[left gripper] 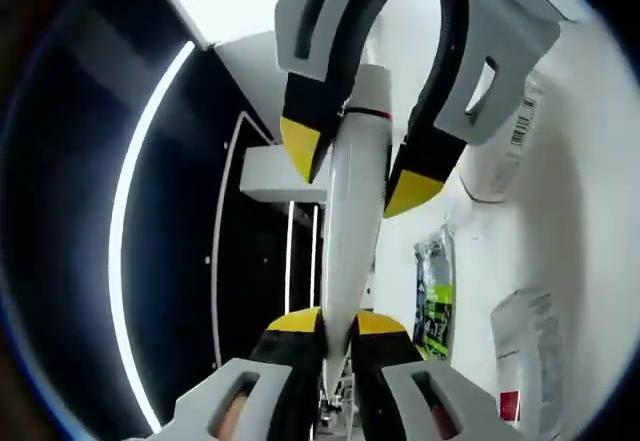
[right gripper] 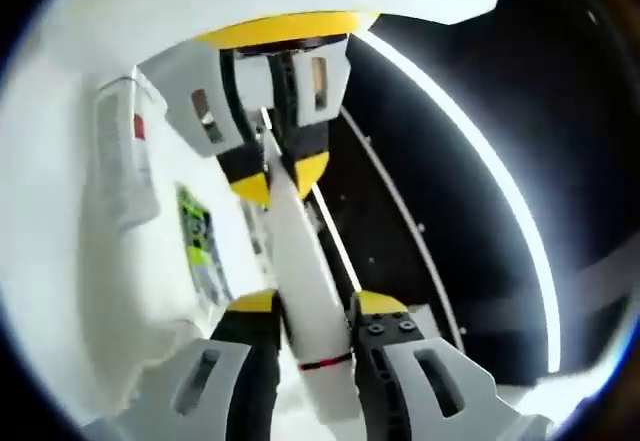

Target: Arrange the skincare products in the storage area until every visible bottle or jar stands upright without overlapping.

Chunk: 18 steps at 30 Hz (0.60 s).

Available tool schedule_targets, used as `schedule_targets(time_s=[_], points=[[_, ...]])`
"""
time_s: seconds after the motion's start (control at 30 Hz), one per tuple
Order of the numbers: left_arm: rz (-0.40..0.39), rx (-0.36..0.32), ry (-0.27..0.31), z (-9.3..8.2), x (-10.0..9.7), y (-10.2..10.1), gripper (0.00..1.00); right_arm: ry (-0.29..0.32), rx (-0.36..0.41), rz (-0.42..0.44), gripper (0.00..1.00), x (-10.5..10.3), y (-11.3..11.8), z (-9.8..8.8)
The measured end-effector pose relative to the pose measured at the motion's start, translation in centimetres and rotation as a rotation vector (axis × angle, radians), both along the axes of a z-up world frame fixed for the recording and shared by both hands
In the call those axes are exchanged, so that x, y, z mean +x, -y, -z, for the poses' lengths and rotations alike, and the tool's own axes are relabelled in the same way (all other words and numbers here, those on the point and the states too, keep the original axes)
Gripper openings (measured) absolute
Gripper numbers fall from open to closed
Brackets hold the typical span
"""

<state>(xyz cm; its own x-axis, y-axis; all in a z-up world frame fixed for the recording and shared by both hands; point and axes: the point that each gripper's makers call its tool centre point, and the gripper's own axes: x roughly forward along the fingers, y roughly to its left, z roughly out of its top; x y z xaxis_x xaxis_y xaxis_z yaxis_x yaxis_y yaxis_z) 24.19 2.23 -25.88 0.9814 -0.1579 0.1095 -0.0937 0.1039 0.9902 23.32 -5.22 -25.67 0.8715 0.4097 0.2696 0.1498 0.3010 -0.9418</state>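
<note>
The white squeeze tube (left gripper: 352, 211) hangs between both grippers: the left gripper (left gripper: 338, 333) pinches its crimped end, and the right gripper (right gripper: 312, 313) clamps it near the red band. Release 1 grip before standing it upright on the white desk (left gripper: 590, 221).

Your left gripper view rides on the left hand-held gripper (left gripper: 322, 336) and looks along its two jaws, very close to the white tube (left gripper: 352, 201) clamped between them. Facing it from the far end is your right hand-held gripper (left gripper: 358, 166), coming in from the top of that view. Your right gripper view looks the opposite way: along the right hand-held gripper (right gripper: 315, 311), down the same white tube (right gripper: 300, 261), toward the left hand-held gripper (right gripper: 282, 183). The two cameras face each other at close range. Both views share the tube, the white surface with a green-labelled packet (left gripper: 436, 291) (right gripper: 200, 241), and the dark area with a curved light strip (left gripper: 140, 181) (right gripper: 480, 171).
</note>
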Motion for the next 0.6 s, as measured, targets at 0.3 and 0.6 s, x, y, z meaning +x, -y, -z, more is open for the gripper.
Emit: schedule_targets(time_s=[0.3, 0.6], points=[[0.055, -0.026, 0.090, -1.6, -1.0, 1.1, 0.13, -0.062, 0.033, 0.018, 0.22, 1.0, 0.9, 0.0], [0.196, -0.182, 0.047, -1.8, -0.4, 1.8, 0.19, -0.087, 0.042, 0.042, 0.20, 1.3, 1.9, -0.5]])
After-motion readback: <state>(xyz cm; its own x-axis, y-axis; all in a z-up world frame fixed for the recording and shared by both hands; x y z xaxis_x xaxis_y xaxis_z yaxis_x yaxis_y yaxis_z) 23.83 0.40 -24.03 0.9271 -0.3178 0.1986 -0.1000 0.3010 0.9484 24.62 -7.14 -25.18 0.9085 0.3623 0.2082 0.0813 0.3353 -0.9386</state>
